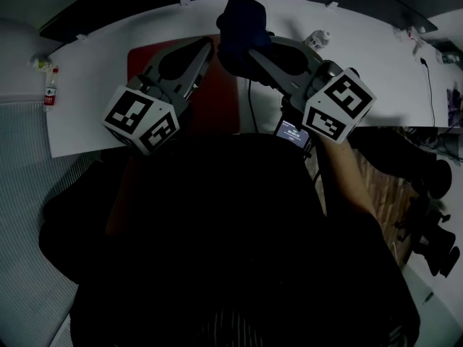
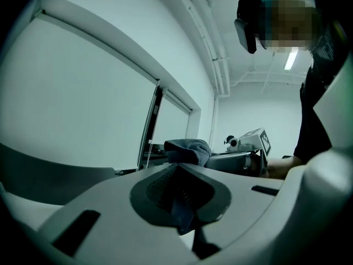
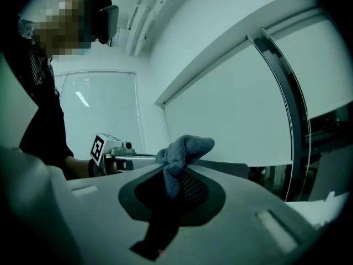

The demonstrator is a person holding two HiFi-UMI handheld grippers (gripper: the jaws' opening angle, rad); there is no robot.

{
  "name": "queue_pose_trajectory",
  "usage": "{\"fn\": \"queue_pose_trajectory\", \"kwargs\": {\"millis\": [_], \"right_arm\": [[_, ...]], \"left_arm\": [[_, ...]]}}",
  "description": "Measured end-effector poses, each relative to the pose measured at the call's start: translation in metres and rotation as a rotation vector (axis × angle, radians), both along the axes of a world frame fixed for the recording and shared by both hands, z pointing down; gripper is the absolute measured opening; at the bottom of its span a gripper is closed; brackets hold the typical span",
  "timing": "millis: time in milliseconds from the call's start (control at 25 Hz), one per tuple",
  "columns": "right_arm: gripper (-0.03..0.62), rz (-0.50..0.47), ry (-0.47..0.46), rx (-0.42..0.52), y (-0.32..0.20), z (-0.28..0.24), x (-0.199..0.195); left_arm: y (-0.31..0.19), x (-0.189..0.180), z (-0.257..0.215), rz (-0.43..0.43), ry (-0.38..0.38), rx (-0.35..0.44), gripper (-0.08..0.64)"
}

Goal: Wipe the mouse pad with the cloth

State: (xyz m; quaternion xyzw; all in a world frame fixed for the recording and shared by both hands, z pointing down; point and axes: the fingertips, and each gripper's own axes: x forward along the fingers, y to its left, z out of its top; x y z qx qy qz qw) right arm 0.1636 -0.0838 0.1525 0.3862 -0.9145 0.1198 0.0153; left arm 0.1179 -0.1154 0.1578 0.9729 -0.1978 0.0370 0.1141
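- The mouse pad lies on the tabletop.
- The cloth is above the pad's far edge (between the left gripper and the right gripper).

Office or lab workspace. Long white surface carries a flat red mouse pad, and a thin black cable trails across its right end. Small clear plastic bottle with a red label sits at the left edge. Grey ribbed carpet floor lies below. Wide white roller blinds cover the windows. Ceiling has white exposed pipes and a bright strip light.
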Motion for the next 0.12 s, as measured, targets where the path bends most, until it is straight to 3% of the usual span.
{"fn": "queue_pose_trajectory", "kwargs": {"millis": [120], "right_arm": [[0.037,0.002,-0.012,-0.003,0.003,-0.007,0.018]], "left_arm": [[0.006,0.02,-0.01,0.024,-0.005,0.008,0.006]]}}
